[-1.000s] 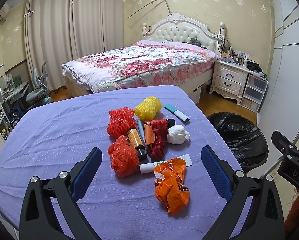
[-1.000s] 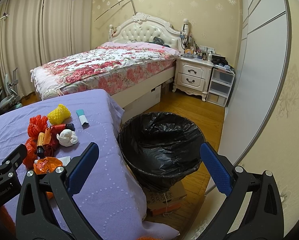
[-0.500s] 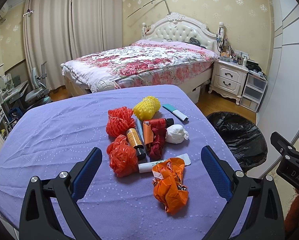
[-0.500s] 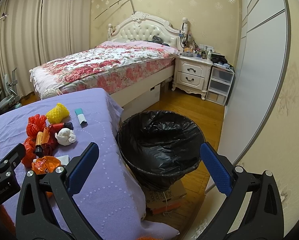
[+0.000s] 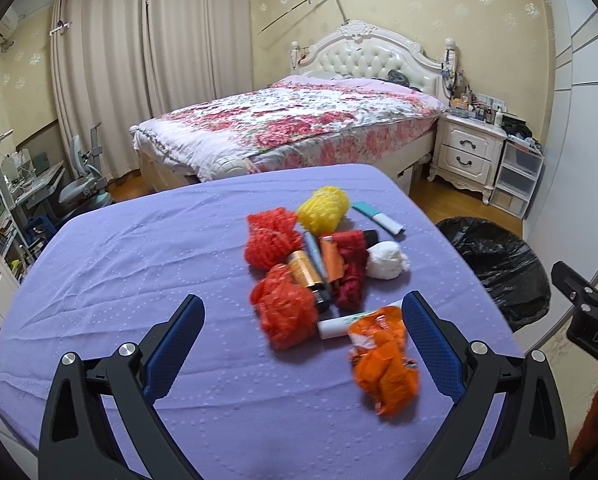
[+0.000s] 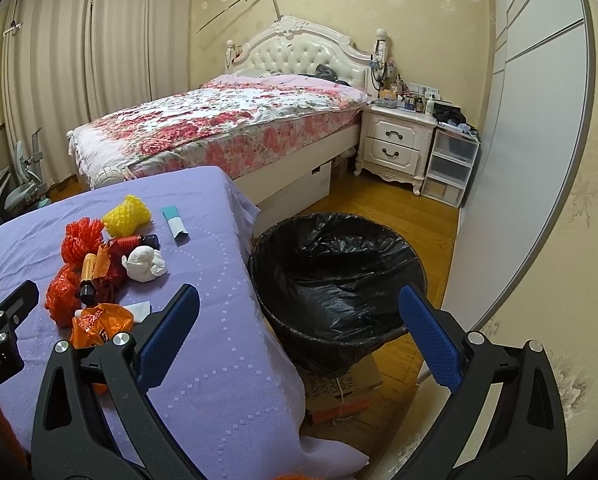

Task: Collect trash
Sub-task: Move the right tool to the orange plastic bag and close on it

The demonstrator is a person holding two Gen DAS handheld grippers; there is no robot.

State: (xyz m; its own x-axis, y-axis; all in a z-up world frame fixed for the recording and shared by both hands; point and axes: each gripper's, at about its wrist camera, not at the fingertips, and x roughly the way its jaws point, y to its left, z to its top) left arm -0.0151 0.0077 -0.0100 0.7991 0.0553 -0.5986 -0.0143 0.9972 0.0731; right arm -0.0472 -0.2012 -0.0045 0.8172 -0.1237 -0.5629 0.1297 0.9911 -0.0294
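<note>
Left gripper [image 5: 303, 344] spread wide, holding nothing, poised over the near part of the purple table [image 5: 139, 264]. Right gripper [image 6: 299, 332] likewise wide apart and bare, hanging above the gap between the table edge and the black-lined bin [image 6: 335, 280] on the floor to the right. Trash heaped mid-table, toward the right side: orange bag [image 5: 383, 360] nearest, touching a white tube [image 5: 337, 326]; red net [image 5: 285, 312] just left of the tube; brown bottle [image 5: 307, 274], dark red wrapper [image 5: 351, 272] and white wad [image 5: 385, 260] behind; second red net [image 5: 271, 238] and yellow net [image 5: 323, 212] farther; teal-white stick [image 5: 379, 218] apart, far right.
</note>
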